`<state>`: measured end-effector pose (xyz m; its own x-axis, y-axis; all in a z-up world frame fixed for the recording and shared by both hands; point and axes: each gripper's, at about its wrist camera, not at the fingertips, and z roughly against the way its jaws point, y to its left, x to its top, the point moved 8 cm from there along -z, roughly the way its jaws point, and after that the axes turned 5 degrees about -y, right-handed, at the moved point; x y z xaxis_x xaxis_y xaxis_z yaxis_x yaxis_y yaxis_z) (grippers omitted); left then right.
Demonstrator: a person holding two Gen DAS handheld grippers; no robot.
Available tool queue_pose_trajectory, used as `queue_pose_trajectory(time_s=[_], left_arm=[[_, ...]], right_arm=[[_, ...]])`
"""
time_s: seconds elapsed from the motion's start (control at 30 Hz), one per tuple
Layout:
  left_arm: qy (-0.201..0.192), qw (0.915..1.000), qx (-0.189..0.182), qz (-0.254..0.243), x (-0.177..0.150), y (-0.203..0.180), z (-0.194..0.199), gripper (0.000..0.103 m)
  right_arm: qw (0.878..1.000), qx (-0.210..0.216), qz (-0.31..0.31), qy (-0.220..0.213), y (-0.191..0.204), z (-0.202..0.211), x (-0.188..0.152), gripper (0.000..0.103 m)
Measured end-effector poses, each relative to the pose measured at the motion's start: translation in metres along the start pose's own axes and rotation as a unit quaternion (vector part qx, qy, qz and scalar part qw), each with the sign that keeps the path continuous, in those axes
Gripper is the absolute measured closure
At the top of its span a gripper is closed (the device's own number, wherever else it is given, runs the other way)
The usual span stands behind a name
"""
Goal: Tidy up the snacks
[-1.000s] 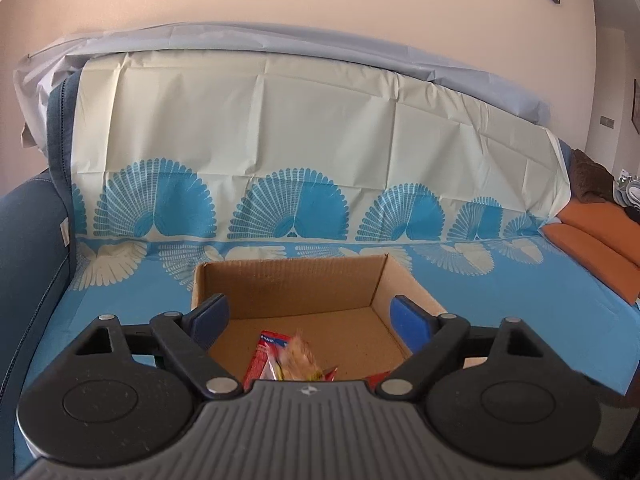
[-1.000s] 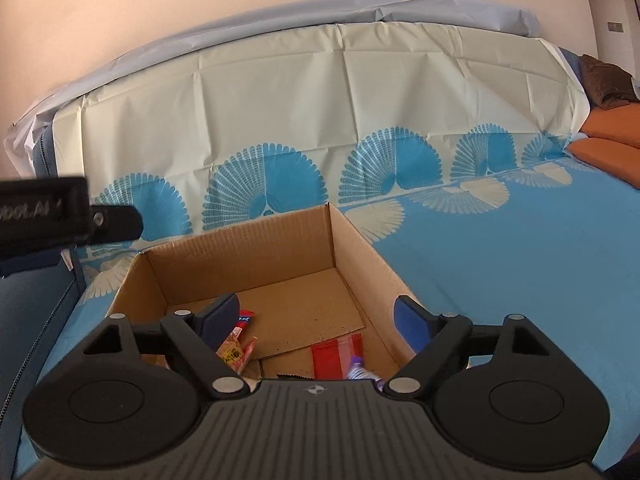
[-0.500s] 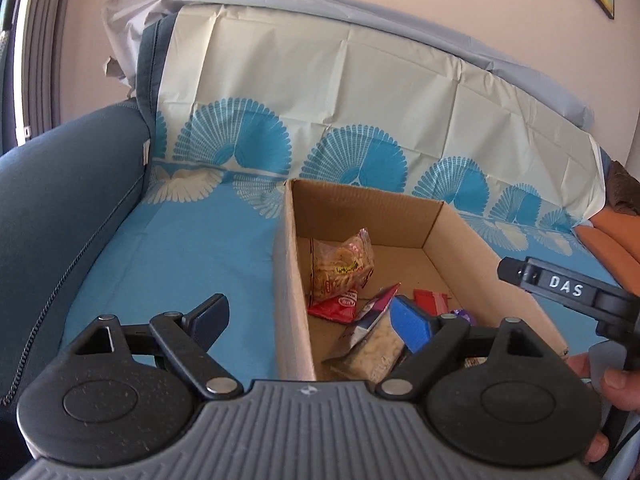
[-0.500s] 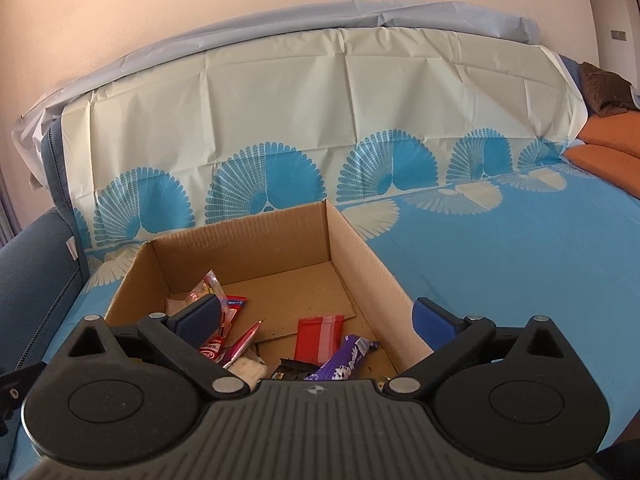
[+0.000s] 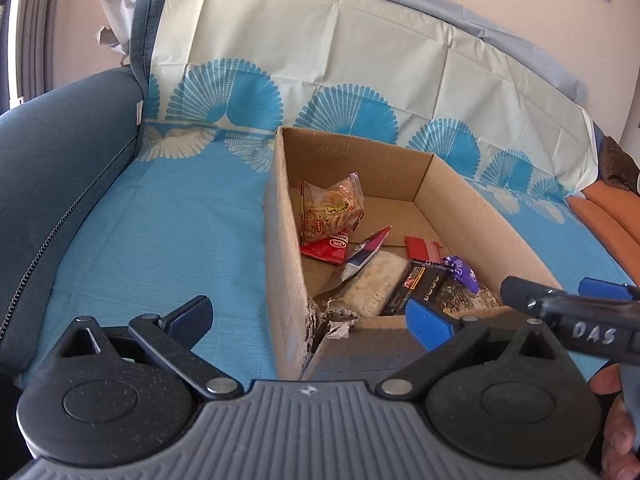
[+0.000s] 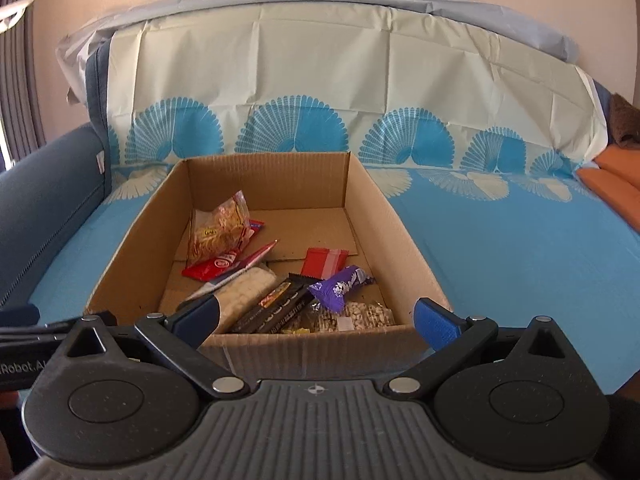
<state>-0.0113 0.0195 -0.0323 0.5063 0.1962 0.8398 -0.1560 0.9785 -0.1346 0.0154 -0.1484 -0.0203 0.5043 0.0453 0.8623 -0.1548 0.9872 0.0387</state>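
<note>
Left gripper (image 5: 308,318): jaws opening, spread wide, nothing between the pads. It straddles the torn near-left corner of the cardboard box (image 5: 282,240) without touching it; the left pad sits over the blue patterned sofa cover (image 5: 168,216), the right pad over the box's near wall.

Right gripper (image 6: 318,320): jaws fully spread, empty, held before the near wall of the same box (image 6: 132,240).

Snacks all lie inside the box: noodle-snack bag (image 6: 218,232) against the left wall, red sachet (image 6: 210,268), rice-cake bar (image 6: 248,292), dark wrapped bar (image 6: 276,306), purple chocolate wrapper (image 6: 342,286), red packet (image 6: 324,260), and nut brittle (image 6: 356,316) at the near wall.
</note>
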Motion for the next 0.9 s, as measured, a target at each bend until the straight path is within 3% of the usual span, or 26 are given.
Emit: queue_pose_trajectory(time_s=[0.23, 0.53, 0.9], left_arm=[[0.001, 0.9999, 0.015, 0.003, 0.002, 0.01, -0.001, 0.0], [-0.004, 0.9997, 0.021, -0.008, 0.002, 0.01, 0.0, 0.0], [-0.01, 0.9996, 0.017, -0.02, 0.0, 0.002, 0.0, 0.0]], right_arm=[[0.999, -0.014, 0.012, 0.027, 0.002, -0.013, -0.01, 0.001], [0.999, 0.004, 0.031, 0.03, 0.023, -0.017, -0.01, 0.001], [0.999, 0.007, 0.027, 0.032, 0.021, -0.018, -0.012, 0.001]])
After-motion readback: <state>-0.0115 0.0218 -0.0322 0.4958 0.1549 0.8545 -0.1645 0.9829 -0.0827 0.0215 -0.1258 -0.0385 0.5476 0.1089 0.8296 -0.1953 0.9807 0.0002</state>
